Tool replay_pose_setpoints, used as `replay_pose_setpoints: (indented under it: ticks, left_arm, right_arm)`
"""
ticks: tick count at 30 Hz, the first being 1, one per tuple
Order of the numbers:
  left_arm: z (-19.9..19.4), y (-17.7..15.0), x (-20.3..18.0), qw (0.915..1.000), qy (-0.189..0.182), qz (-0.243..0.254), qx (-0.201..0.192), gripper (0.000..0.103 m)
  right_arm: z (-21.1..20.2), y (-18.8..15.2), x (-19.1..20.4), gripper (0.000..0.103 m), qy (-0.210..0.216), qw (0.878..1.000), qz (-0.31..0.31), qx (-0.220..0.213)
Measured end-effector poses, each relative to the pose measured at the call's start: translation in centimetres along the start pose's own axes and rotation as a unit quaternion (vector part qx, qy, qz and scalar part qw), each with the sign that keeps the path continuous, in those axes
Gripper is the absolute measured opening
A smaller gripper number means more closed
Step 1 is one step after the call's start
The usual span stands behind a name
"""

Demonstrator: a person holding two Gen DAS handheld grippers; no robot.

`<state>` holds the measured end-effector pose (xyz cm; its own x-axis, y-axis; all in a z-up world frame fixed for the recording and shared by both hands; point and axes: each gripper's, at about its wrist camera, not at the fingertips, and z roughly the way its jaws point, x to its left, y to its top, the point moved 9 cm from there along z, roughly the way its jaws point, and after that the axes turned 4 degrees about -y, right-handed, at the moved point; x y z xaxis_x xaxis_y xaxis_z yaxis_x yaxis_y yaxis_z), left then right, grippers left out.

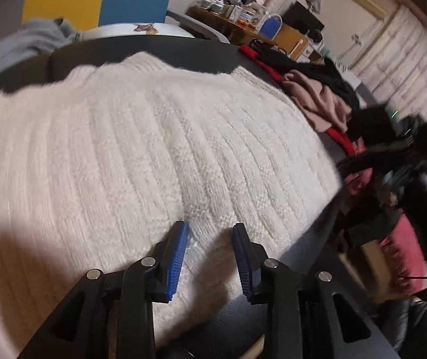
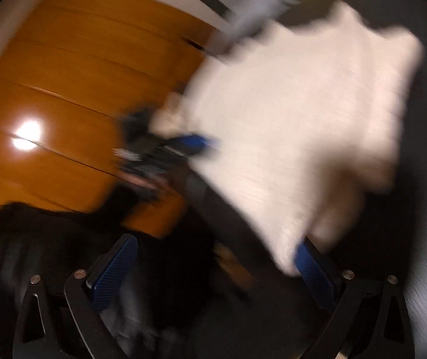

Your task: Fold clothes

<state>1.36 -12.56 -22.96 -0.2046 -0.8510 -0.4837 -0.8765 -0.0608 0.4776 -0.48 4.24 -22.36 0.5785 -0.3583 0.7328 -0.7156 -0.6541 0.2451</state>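
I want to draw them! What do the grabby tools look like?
Both look alike. The left tool has two flat fingers with ridged blue pads on black plastic arms, joined by round silver pins. The right tool has the same blue pads, black arms and silver pins. No cables show.
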Motion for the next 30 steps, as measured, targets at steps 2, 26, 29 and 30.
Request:
replay_pose_setpoints:
  ticks: [2, 26, 29, 30]
  left_arm:
    - [-0.4, -0.6, 0.2, 0.9995, -0.017, -0.023, -0.008, 0.031]
    - [-4.7, -1.2, 4.4, 0.9827, -0.043, -0.135, -0.119, 0.035]
    - [-9.2, -0.5, 6.4, 0.9694, -0.043, -0.159, -0.182, 0.038]
    - [-11.0, -0.3, 7.5, 0.9641, -0.036, -0.167, -0.203, 0.041]
  right_arm:
    - [-0.7, -0.4, 0.0, 0.102, -0.028, 1.000, 0.003, 0.002]
    - [2.0, 6.8, -0.5, 0.103, -0.352, 0.926, -0.070, -0.119]
    - [0.0, 8.2, 1.1, 0.103, -0.338, 0.927, -0.075, -0.145]
    - [-0.3, 8.9, 2.1, 0.103, -0.327, 0.928, -0.085, -0.159]
